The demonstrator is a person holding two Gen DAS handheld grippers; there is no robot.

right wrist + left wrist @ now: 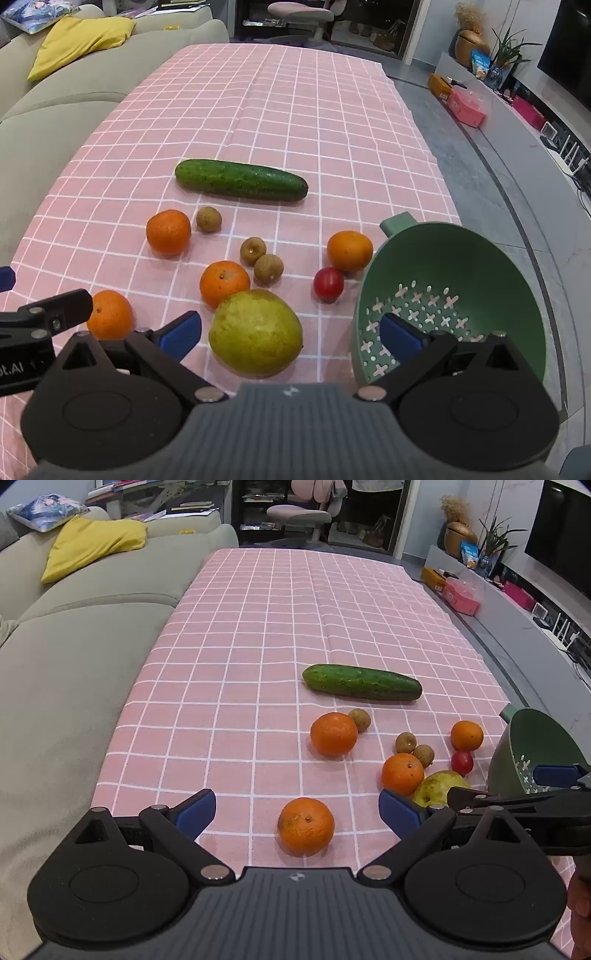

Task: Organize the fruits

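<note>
Several oranges, three brown longans, a red tomato (328, 283), a yellow-green pear (255, 333) and a cucumber (241, 180) lie on the pink checked tablecloth (295, 110). An empty green colander (450, 295) stands tilted at the right edge. My left gripper (297, 810) is open, with the nearest orange (306, 826) between its fingers. My right gripper (290, 334) is open, with the pear between its fingers. The cucumber (362, 682), the pear (437, 786) and the colander (532, 749) also show in the left wrist view.
A grey sofa (74, 627) with a yellow cushion (92, 542) runs along the table's left side. A low shelf with boxes (461, 594) and a plant lies to the right. An office chair (299, 517) stands beyond the far end.
</note>
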